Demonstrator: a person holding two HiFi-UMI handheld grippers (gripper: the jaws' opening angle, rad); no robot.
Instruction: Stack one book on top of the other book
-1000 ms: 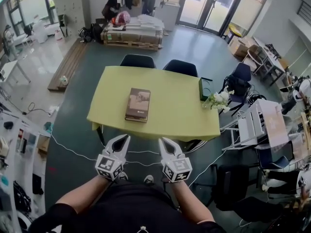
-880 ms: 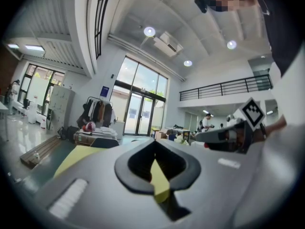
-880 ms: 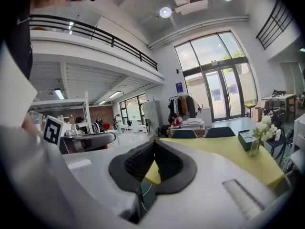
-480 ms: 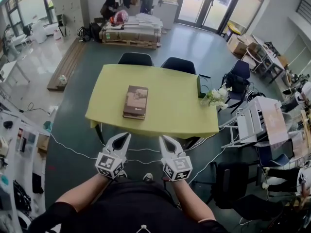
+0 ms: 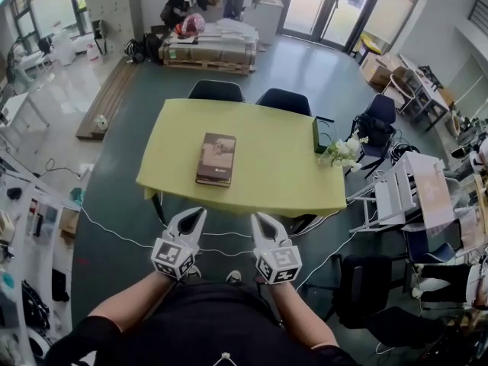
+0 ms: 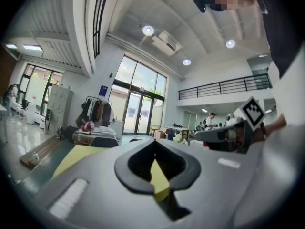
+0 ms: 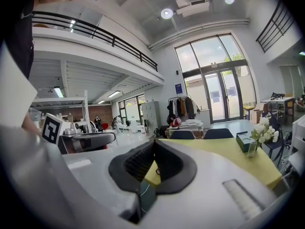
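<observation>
On the yellow-green table (image 5: 274, 166) lies a dark brown book (image 5: 216, 159) with a pale picture on its cover, left of the table's middle. It looks thick, and I cannot tell whether a second book lies under it. My left gripper (image 5: 197, 213) and right gripper (image 5: 257, 218) hang side by side above the floor, short of the table's near edge, both shut and empty. In the left gripper view the jaws (image 6: 155, 143) meet with only the table (image 6: 76, 156) beyond. The right gripper (image 7: 153, 144) is likewise shut, with the table (image 7: 238, 151) ahead.
Two dark chairs (image 5: 216, 91) (image 5: 284, 101) stand at the table's far side. A vase of white flowers (image 5: 342, 155) and a green box (image 5: 317, 137) sit at its right edge. White cables (image 5: 114, 235) cross the floor. A white cart (image 5: 404, 193) and more chairs crowd the right.
Only the head view has shifted slightly. Both grippers and the book stay where they were.
</observation>
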